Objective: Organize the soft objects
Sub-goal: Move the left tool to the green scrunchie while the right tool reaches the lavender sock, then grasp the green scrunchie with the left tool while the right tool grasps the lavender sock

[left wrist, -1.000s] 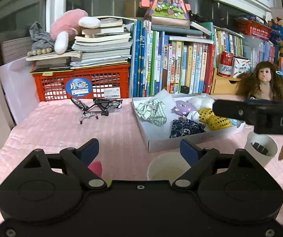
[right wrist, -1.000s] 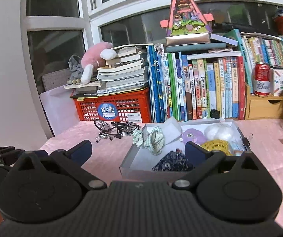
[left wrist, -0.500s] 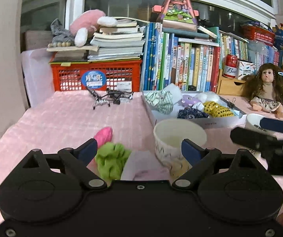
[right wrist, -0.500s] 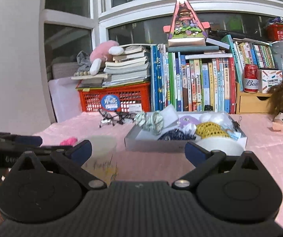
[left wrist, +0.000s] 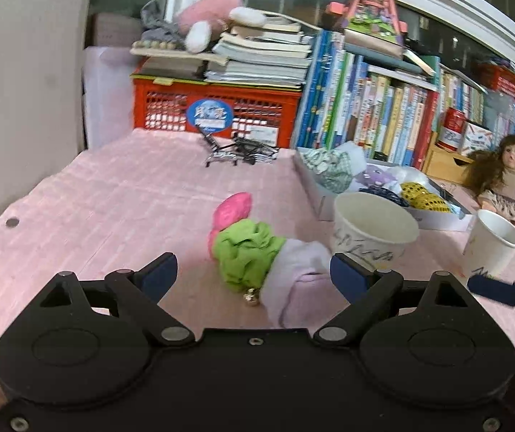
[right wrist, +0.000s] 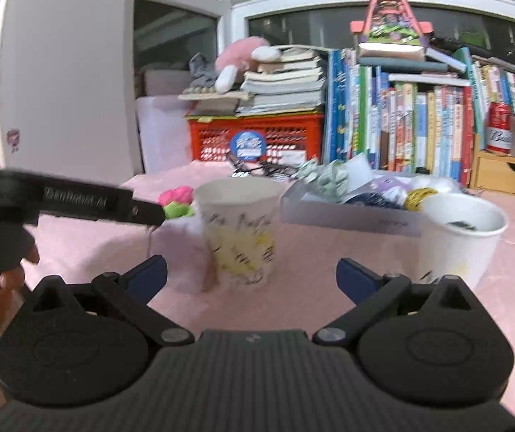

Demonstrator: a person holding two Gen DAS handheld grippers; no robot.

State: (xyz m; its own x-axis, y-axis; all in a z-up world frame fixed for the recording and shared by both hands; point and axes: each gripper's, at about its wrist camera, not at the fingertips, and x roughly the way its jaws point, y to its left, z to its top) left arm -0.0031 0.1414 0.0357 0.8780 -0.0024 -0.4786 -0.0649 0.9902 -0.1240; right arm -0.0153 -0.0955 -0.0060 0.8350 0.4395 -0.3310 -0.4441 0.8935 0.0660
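Observation:
A green ruffled soft thing (left wrist: 244,252) and a pale lilac cloth (left wrist: 302,273) lie on the pink tablecloth (left wrist: 113,208), with a pink soft thing (left wrist: 232,210) just behind them. My left gripper (left wrist: 252,275) is low over them. Its jaws are closing, the green and lilac pieces lie between them, and the pads touch nothing. A white box (left wrist: 316,194) farther back holds several more soft things. My right gripper (right wrist: 252,277) stands wide open in front of a scribbled paper cup (right wrist: 239,230). A second cup (right wrist: 462,237) stands to its right.
A red crate (left wrist: 217,115) under stacked books, a row of upright books (left wrist: 365,115) and a doll (left wrist: 502,180) line the back. A small toy bicycle (left wrist: 239,149) lies before the crate. The table edge runs along the left. A hand (right wrist: 5,280) holds the left gripper.
Both grippers have come down toward the table. The green, lilac and pink soft things have come into the left view, between its fingers. The cups now loom close before the right gripper.

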